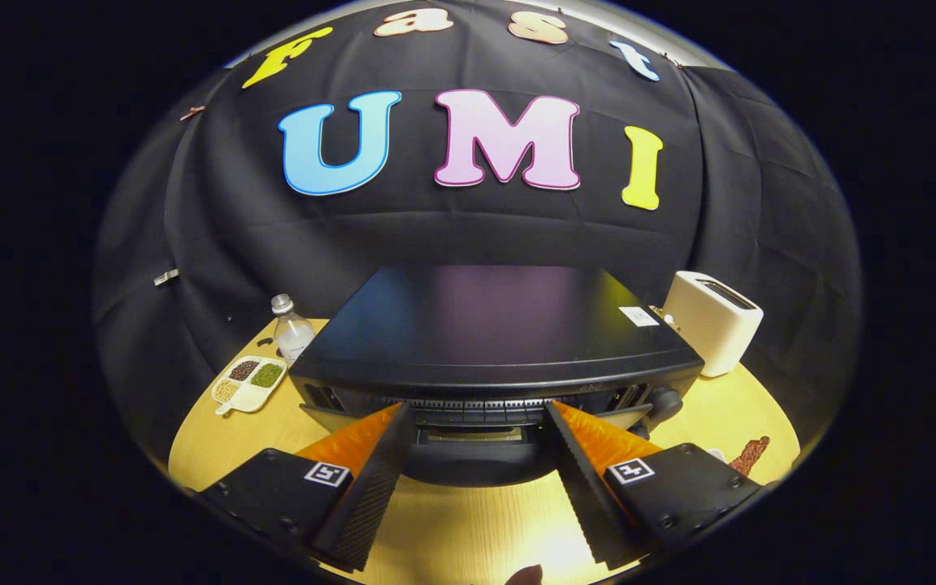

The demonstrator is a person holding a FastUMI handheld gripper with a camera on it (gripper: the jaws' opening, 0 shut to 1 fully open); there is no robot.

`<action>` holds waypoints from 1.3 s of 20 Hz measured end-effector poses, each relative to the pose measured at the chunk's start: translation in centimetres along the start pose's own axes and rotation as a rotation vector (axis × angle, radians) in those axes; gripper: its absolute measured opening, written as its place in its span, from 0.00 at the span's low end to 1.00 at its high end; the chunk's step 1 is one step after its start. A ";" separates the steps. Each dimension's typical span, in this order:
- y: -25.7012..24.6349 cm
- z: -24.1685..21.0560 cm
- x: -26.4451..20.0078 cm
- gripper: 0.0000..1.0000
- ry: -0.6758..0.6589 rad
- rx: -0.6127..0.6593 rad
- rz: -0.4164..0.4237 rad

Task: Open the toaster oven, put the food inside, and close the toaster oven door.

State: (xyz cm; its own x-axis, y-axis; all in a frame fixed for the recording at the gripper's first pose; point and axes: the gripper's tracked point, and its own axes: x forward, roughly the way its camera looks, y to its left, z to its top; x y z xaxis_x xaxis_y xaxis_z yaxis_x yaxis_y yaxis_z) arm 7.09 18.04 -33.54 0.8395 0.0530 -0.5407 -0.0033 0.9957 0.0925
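Fingers (476, 422) spread wide, empty, at the toaster oven (492, 333) front.

A staged recording booth dressed as a small kitchen corner, not a real home. A round, light wooden desk (468, 528) stands against a wall of draped black cloth (216, 244). At the desk's centre sits a black toaster oven (492, 333). Beside the oven on one side stand a clear plastic bottle (291, 329) and a divided dish of dried beans and grains (249, 383); on its other side stands a cream pop-up toaster (712, 321).
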 end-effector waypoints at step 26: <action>-0.5 -14.8 -5.6 0.98 0.304 -0.028 -0.001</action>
State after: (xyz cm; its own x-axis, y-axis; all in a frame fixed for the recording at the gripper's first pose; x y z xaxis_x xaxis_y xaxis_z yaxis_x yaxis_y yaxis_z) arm -5.64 18.34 -42.88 0.6387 0.0685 -0.7664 -0.0212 0.9972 0.0715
